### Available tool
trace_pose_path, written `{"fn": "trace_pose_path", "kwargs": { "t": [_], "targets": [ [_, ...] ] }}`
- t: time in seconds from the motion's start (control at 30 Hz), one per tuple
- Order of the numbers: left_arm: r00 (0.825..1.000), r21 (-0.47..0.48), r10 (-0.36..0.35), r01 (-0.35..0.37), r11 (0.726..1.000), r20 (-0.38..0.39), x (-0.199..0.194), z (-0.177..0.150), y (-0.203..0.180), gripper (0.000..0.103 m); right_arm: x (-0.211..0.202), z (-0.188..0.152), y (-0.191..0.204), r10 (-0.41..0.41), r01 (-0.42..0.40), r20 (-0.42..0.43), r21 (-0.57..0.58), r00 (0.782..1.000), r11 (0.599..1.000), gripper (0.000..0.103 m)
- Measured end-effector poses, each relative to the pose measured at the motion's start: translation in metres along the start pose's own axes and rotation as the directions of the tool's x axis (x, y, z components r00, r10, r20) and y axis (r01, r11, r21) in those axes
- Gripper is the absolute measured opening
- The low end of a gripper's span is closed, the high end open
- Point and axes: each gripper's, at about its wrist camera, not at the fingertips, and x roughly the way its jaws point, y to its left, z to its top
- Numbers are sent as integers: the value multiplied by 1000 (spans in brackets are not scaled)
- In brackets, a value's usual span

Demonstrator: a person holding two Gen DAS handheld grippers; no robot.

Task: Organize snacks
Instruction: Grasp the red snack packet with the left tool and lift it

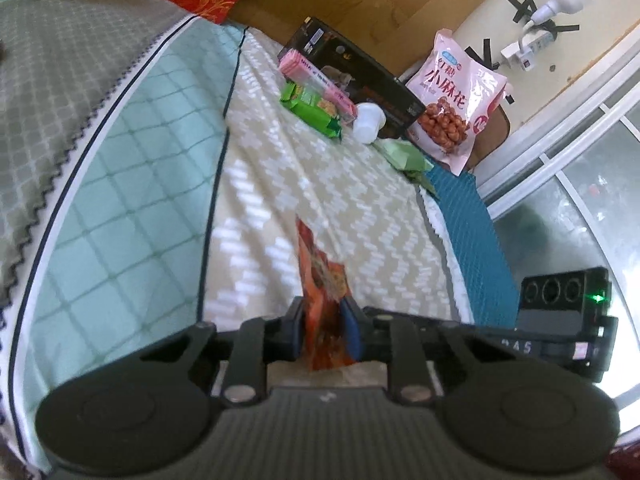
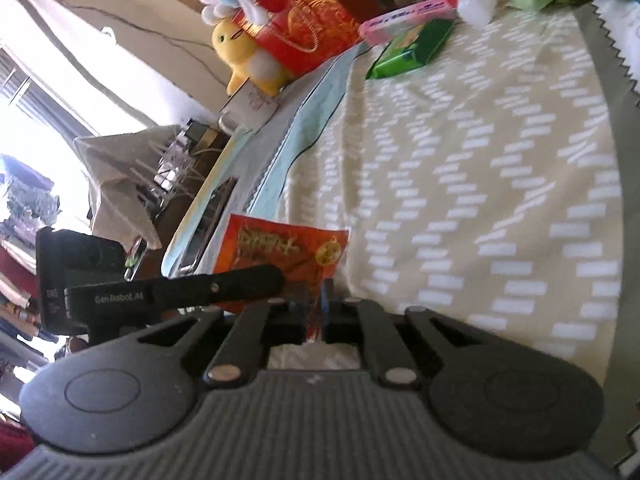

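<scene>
Both grippers hold one red-orange snack packet above the beige patterned cloth. In the left wrist view my left gripper (image 1: pixel 325 316) is shut on the packet (image 1: pixel 320 268), seen edge-on. In the right wrist view my right gripper (image 2: pixel 316 300) is shut on the packet's (image 2: pixel 280 248) other edge, and the left gripper's black finger crosses in front of it. Far on the cloth lie a green biscuit pack (image 1: pixel 310 108), a pink pack (image 1: pixel 316 80), a white cup (image 1: pixel 368 122), a pale green pack (image 1: pixel 404 156) and a large pink bag (image 1: pixel 452 100).
A black box (image 1: pixel 352 76) stands behind the snacks. A red gift bag (image 2: pixel 304 16) and a yellow plush toy (image 2: pixel 240 56) stand at the table's far side. A teal cloth (image 1: pixel 468 224) marks the right edge; a mint quilted cloth (image 1: pixel 132 168) lies left.
</scene>
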Motion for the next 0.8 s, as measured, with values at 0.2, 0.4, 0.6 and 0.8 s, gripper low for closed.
{"fn": "trace_pose_path", "kwargs": {
  "t": [0.2,0.4,0.6,0.8],
  "targets": [
    [996,-68,-84,86,994,39,-17,1,18,17,7,-2,9,2,-1,5,-80,1000,997,12],
    [959,-62,-262,269,961,106,-35,9,13,16,-2,3,-4,200,-201,34,30,979,979,48],
    [946,-61,-310,317,947,94,-29,13,6,17,-14,6,-7,346,-350,73,60,936,935,27],
    [976,-17,-213,214,977,46,-5,24,-14,25,-24,6,22,135,-117,138,-130,981,985,21]
  ]
}}
